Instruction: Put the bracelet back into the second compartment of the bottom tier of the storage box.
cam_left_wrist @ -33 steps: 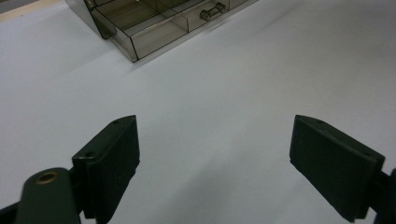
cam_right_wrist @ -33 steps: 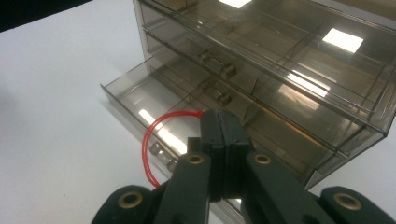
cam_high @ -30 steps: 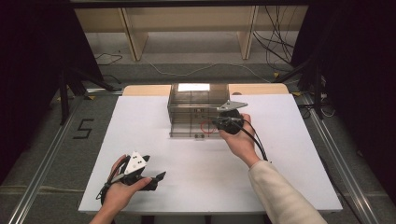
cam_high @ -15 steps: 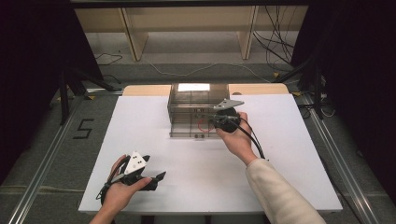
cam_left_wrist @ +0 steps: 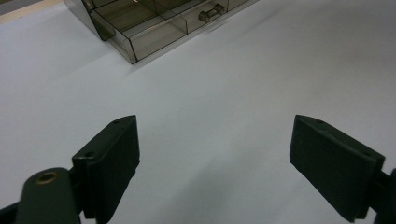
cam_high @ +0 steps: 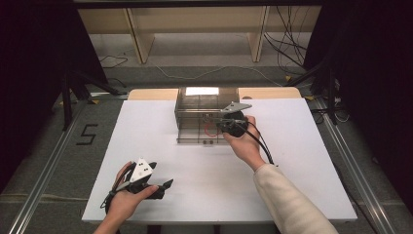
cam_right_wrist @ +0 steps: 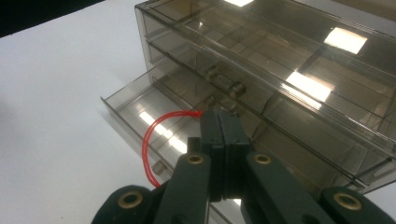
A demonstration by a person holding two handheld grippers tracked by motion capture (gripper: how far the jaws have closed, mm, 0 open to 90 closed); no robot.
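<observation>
1. Red rubber band (cam_right_wrist: pixel 150 149), a thin loop, is clenched at one end between the fingers of the right gripper (cam_right_wrist: pixel 219 122), arching out to their left over the pulled-out drawer (cam_right_wrist: pixel 140 105) of the smoky plastic drawer box (cam_high: pixel 204 109)
2. Compared with a second ago, the right gripper has edged nearer the box, so the band now hangs above the drawer; I judge the drop is close
3. Left gripper (cam_left_wrist: pixel 215 154) rests on the white surface (cam_high: pixel 292 161) unmoved, fingers released and spread with nothing between them, the box well ahead of them
4. Readable writing: a "5" (cam_high: pixel 87 134) marked on the floor; no brand or label visible on the box
</observation>
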